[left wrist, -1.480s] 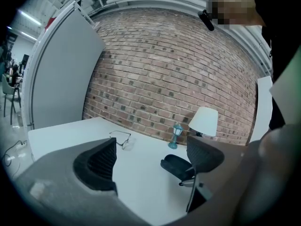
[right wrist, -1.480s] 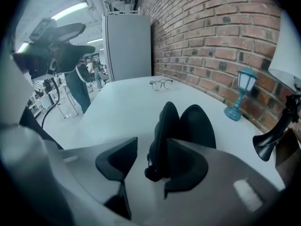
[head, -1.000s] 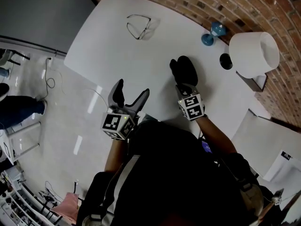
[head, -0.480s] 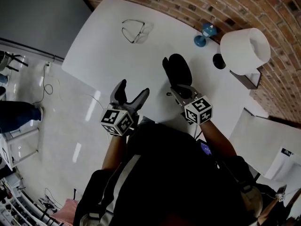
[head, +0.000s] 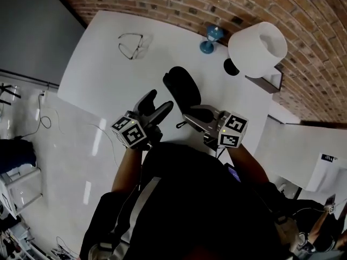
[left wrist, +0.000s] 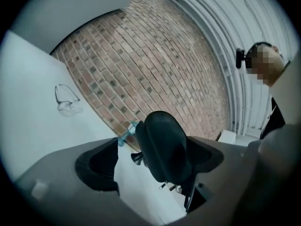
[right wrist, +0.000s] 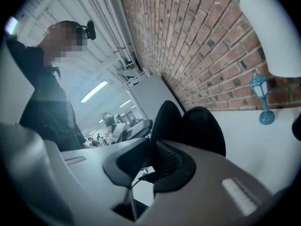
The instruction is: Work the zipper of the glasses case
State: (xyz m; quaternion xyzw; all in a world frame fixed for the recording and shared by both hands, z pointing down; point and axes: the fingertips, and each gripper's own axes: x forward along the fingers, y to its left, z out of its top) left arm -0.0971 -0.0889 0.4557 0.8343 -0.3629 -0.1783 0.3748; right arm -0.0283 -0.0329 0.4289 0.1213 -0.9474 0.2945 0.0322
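head view: a white table [head: 103, 75] runs along a brick wall [head: 162, 4]. on it lie a pair of glasses [head: 130, 45] at the far left, well apart from everything else, and a small blue ornament [head: 210, 38], a white lamp shade [head: 257, 47] and a dark round thing [head: 230, 66] near the wall. the black glasses case [head: 181, 85] sits mid-table, nearer the person. both forearms reach forward from a dark-clothed body. the left gripper [head: 160, 102] angles up and right, its tips just beside the case; the right gripper [head: 190, 115] points up and left at the case's near end. left gripper view: the jaws stand wide apart with the case upright between them (close against the right-hand jaw, which partly hides its base); the glasses and brick wall show beyond. right gripper view: the jaws are nearly together, clamped on the near edge of the case, whose two halves rise just past them, a zipper pull [right wrist: 141, 175] dangling below; the ornament stands by the wall at right.
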